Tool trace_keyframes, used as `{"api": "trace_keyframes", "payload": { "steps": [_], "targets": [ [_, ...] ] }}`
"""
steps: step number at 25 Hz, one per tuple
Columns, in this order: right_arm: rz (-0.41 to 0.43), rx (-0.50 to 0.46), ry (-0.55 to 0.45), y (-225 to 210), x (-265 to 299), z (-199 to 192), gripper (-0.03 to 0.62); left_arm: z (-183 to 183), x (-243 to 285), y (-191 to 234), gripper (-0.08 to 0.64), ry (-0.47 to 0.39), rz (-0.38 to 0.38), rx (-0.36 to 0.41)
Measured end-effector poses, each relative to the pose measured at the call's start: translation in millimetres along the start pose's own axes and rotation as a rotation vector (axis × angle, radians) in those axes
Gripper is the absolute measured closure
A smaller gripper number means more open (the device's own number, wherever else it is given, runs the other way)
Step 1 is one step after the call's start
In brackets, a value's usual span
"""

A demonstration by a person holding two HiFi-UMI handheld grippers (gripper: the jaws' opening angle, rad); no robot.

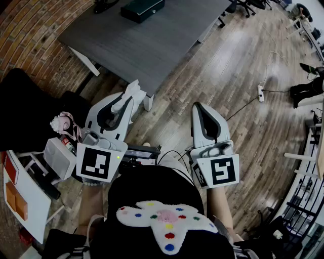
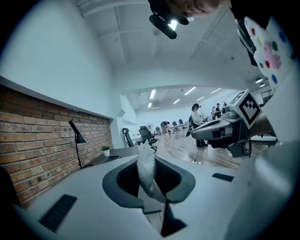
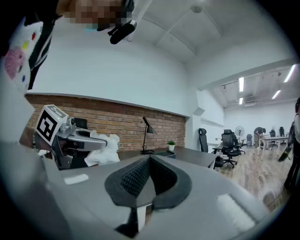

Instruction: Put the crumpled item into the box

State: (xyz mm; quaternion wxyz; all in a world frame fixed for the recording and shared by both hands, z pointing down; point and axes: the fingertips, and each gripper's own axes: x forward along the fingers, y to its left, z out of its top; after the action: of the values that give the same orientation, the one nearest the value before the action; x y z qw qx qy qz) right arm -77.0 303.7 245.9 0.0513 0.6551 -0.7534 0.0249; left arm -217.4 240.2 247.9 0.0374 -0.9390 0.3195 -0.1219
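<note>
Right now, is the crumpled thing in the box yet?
Not yet. Done: the left gripper pinches the crumpled item. In hand: it hangs over the floor, short of the table. Left: carry it to the box on that table and drop it in. The right gripper is shut, empty.

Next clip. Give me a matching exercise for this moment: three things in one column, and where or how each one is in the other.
Things:
1. crumpled white plastic item
2. dark rectangular box
3. right gripper

States:
A. jaws together, nothing between them
B. pinched between the jaws of the left gripper
C. resting on the grey table

Pairs: 1-B, 2-C, 3-A
</note>
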Motion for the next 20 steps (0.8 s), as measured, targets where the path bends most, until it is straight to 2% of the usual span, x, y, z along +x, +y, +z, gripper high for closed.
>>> {"api": "trace_keyframes", "payload": {
  "steps": [10,20],
  "targets": [
    [-0.008,0.016,-0.024,4.6,2.7,7.8,0.583,0.1,0.3,0.6,0.505,-0.005,-0.005,0.005],
    [-0.009,0.007,-0.005,5.0,2.3,2.2,0.583,-0.2,2.2,1.6,0.505,-0.005,-0.015,0.010]
  ]
}}
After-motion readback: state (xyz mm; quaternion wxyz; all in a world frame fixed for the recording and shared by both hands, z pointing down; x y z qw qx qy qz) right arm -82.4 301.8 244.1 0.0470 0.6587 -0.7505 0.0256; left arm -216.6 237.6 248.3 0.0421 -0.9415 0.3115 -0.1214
